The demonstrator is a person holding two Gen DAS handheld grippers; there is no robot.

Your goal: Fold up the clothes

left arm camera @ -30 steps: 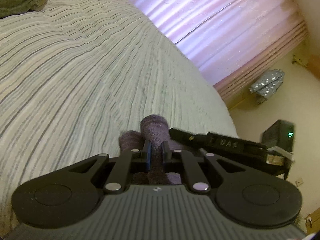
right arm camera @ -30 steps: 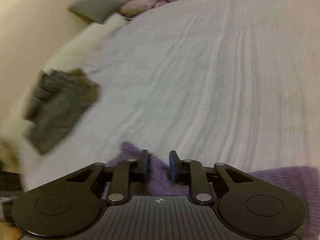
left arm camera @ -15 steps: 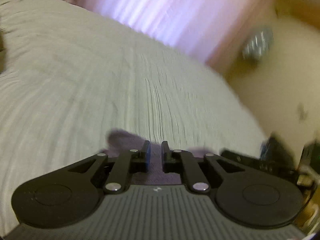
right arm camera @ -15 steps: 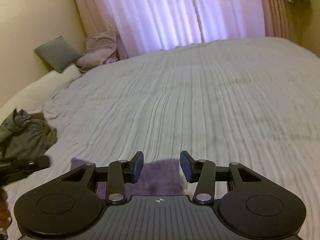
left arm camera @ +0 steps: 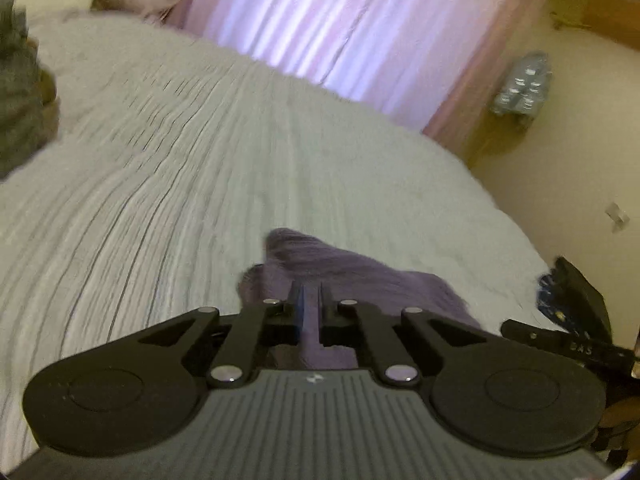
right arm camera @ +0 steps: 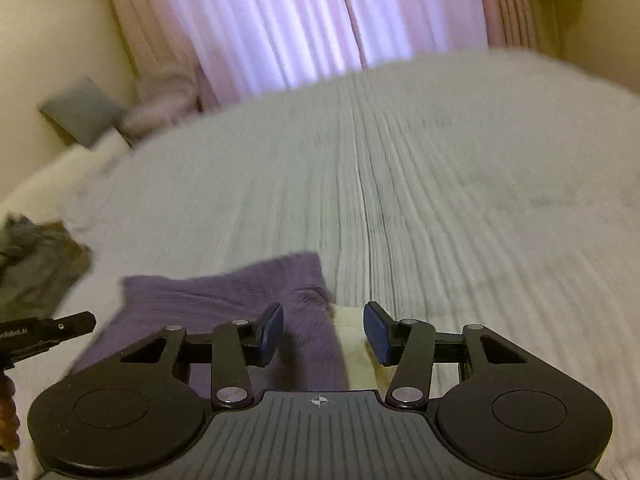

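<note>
A purple fuzzy garment (left arm camera: pixel 336 268) lies on the pale ribbed bedspread (left arm camera: pixel 180 168). My left gripper (left arm camera: pixel 311 300) is shut on a fold of it, with cloth pinched between the narrow jaws. In the right wrist view the same purple garment (right arm camera: pixel 216 300) lies flat under and left of my right gripper (right arm camera: pixel 323 330), which is open and empty above the garment's right edge. The left gripper's tip (right arm camera: pixel 48 330) shows at the left edge of that view.
A crumpled grey-green garment (right arm camera: pixel 36 272) lies at the bed's left side, also in the left wrist view (left arm camera: pixel 22 92). A grey pillow (right arm camera: pixel 80 110) and pink bedding (right arm camera: pixel 160 104) sit by the curtains (right arm camera: pixel 320 16). A pack of bottles (left arm camera: pixel 520 84) stands on the floor.
My right gripper has opened and let go of the purple garment, then pulled back. My left gripper stays shut on the cloth and has swung round; the garment now lies flatter.
</note>
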